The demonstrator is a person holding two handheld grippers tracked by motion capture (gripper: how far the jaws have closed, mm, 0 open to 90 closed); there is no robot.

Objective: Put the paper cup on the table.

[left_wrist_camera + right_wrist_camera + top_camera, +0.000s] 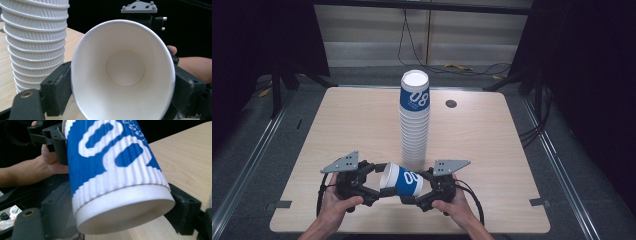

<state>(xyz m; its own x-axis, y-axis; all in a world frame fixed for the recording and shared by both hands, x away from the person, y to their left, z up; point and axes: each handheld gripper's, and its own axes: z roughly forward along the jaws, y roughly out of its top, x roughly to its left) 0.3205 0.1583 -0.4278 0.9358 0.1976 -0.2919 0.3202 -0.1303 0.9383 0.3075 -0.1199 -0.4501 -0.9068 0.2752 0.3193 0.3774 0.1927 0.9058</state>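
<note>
While held on its side between both grippers near the table's (362, 125) front edge: one blue-and-white ribbed paper cup (402, 180), left gripper (374, 182) clamped at its open rim, right gripper (418, 187) clamped at its base. Just behind, one tall upright stack of matching cups (414, 120), too many to count

A lab-like recording bay: black curtains (262, 35), floor rails (247, 165), loose cables (412, 45), bare wooden table (352, 125).
</note>
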